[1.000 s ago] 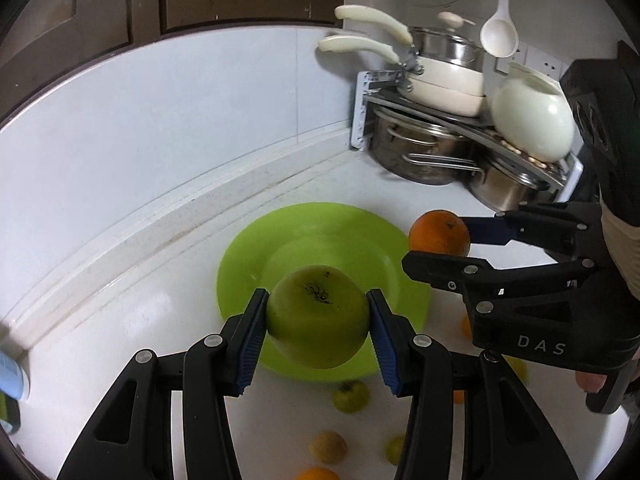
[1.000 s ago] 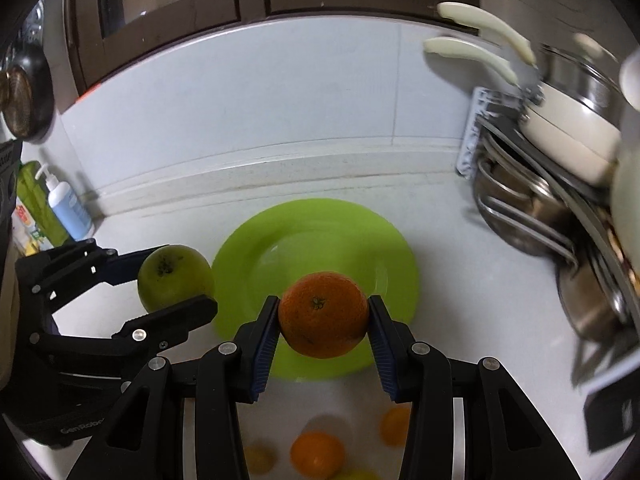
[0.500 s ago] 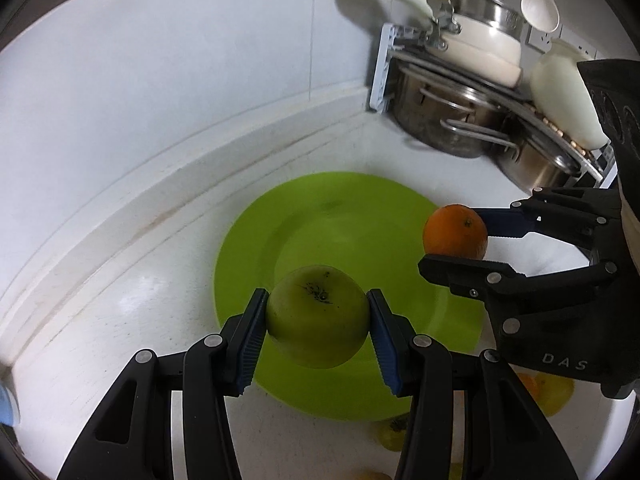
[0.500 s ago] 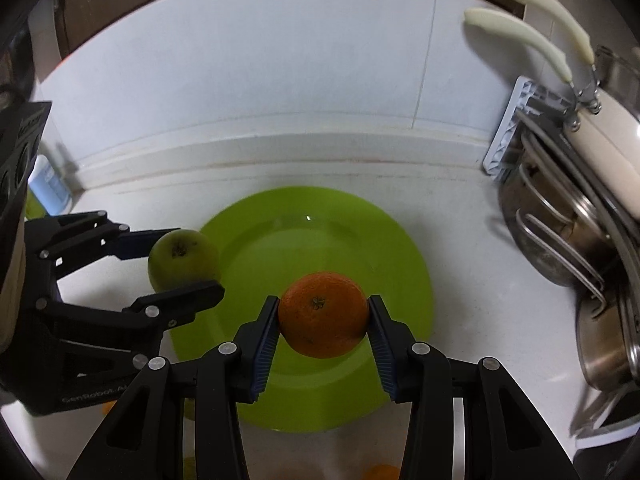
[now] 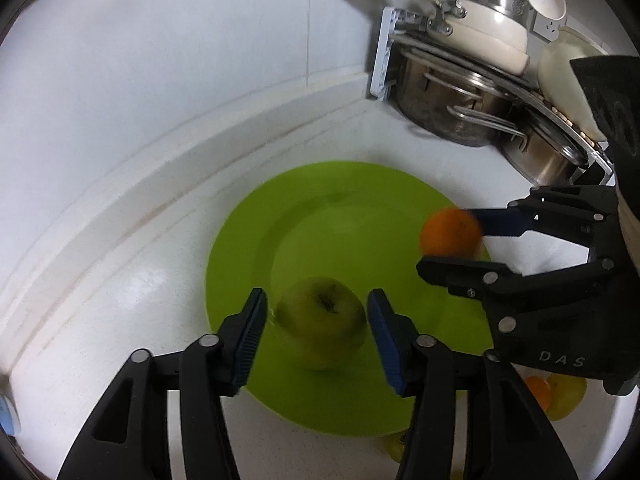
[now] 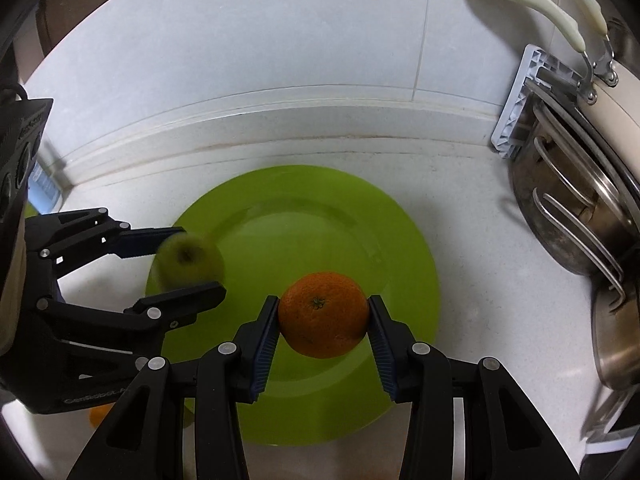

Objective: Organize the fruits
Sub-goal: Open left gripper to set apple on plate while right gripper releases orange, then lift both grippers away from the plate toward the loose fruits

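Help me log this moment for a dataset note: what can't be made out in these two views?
- Green apple: motion-blurred in both views, so contact with the left gripper fingers is unclear.
- Orange: blurred in the left view.
- Loose fruits: mostly hidden behind the right gripper body, left view.
- Bottle: blurred behind the left gripper body, right view.
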A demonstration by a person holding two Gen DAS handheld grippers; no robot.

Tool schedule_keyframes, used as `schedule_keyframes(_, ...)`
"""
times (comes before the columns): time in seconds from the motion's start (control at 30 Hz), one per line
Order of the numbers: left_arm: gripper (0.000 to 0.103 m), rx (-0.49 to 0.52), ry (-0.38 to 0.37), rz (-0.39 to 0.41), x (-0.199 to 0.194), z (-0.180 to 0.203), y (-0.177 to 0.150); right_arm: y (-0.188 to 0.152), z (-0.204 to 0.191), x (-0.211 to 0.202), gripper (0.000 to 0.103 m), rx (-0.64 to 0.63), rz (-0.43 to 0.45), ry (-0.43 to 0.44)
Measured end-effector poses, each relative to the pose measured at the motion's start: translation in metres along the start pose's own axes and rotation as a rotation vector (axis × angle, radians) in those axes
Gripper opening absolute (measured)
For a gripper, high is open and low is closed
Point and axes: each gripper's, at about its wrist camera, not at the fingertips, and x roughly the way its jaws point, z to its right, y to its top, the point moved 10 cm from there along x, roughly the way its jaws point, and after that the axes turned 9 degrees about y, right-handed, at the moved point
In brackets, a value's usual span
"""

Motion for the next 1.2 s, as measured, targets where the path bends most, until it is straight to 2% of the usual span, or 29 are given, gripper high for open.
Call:
schedule_keyframes(0.17,0.058,-0.006,0.014,0.034,-0.018,-0.003,0.004,0.002,0.000,-0.009,0.045,0.005,0.028,0.000)
schedule_keyframes(0.33,0.061,-0.026,0.027,0.073,-0.044,-0.008,0.003,0.003,-0.010,-0.036,0.045,-0.002,0.086,-0.025)
schedule_keyframes(0.47,0.067,-0.032,0.060,0.124,-0.072,-0.013,0.000,0.001,-0.021,-0.065,0.053,-0.002,0.151,-0.051)
schedule_keyframes(0.63,0.073,-0.048,0.080,0.181,-0.107,-0.015,-0.007,-0.009,-0.039,-0.097,0.055,-0.002,0.221,-0.063)
schedule_keyframes(0.7,0.074,-0.055,0.089,0.199,-0.120,-0.017,-0.011,-0.014,-0.047,-0.109,0.060,-0.003,0.248,-0.069)
schedule_keyframes(1.03,0.083,-0.080,0.117,0.247,-0.171,-0.012,-0.044,-0.046,-0.077,-0.149,0.061,-0.026,0.312,-0.100)
schedule_keyframes(1.2,0.086,-0.087,0.120,0.262,-0.190,-0.006,-0.064,-0.062,-0.091,-0.168,0.065,-0.039,0.345,-0.126)
